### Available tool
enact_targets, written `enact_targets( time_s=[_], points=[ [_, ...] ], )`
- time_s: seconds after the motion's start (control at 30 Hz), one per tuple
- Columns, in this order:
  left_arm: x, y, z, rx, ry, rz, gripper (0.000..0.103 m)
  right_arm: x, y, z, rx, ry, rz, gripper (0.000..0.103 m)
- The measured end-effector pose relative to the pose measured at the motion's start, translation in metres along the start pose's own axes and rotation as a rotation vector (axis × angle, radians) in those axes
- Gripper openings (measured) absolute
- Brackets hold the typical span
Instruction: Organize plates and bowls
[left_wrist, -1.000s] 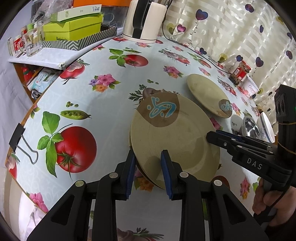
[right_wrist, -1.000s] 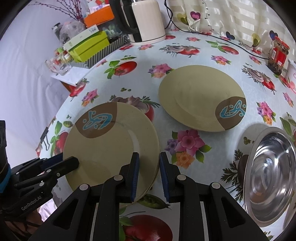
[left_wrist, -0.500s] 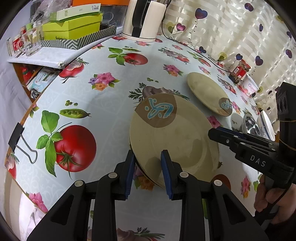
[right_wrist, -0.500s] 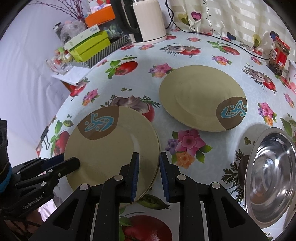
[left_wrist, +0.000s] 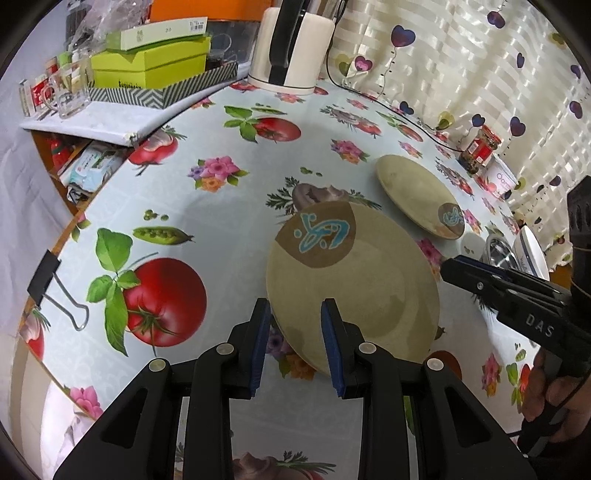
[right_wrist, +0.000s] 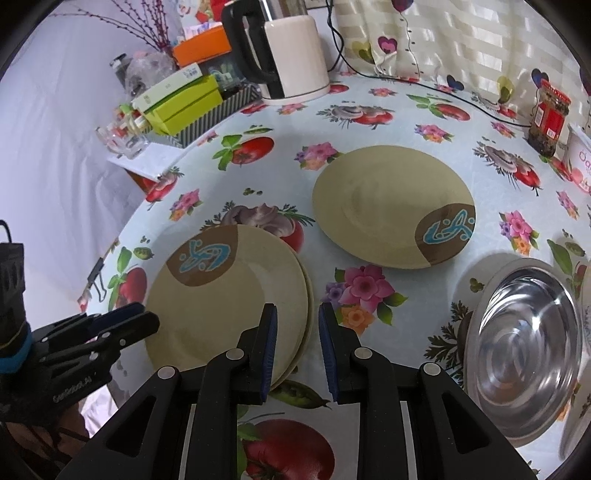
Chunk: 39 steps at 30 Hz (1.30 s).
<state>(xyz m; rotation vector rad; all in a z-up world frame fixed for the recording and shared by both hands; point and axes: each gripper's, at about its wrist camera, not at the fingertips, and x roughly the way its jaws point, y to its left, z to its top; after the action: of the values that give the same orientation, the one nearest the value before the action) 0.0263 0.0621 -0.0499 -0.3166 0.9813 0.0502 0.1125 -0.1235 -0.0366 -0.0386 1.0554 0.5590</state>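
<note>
A stack of two beige plates with a brown and blue patch (left_wrist: 351, 280) (right_wrist: 229, 295) lies on the flowered tablecloth. My left gripper (left_wrist: 295, 339) is open with its jaws either side of the stack's near rim. My right gripper (right_wrist: 297, 347) is open just above the stack's right rim. A third matching plate (left_wrist: 417, 195) (right_wrist: 388, 206) lies alone further back. A steel bowl (right_wrist: 524, 328) sits at the right, with a white bowl's rim (left_wrist: 532, 251) beside it.
A white kettle (right_wrist: 291, 55) with its cord stands at the back. Green boxes (left_wrist: 147, 66) and glasses sit on a side shelf at the left. A red-lidded jar (right_wrist: 550, 118) and a tub stand at the back right. A binder clip (left_wrist: 48, 277) grips the table edge.
Both grippers have drawn back slightly from the plate stack and sit a little higher. The stack stays flat on the table.
</note>
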Motion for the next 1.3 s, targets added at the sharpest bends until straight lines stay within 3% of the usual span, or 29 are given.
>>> enact_targets(
  time_s=[0.13, 0.23, 0.47, 1.3],
  points=[
    [-0.003, -0.003, 0.002, 0.007, -0.009, 0.003, 0.029, -0.009, 0.003, -0.002, -0.025, -0.022, 0.008, 0.024],
    [-0.006, -0.006, 0.003, 0.011, -0.016, 0.005, 0.029, -0.014, 0.006, -0.003, -0.037, -0.037, 0.004, 0.032],
    [-0.014, -0.016, 0.007, 0.029, -0.038, 0.009, 0.029, -0.026, 0.004, -0.003, -0.015, -0.056, 0.022, 0.035],
    [-0.021, -0.046, 0.015, 0.085, -0.056, -0.006, 0.029, -0.061, -0.01, -0.009, 0.034, -0.108, 0.028, 0.035]
  ],
)
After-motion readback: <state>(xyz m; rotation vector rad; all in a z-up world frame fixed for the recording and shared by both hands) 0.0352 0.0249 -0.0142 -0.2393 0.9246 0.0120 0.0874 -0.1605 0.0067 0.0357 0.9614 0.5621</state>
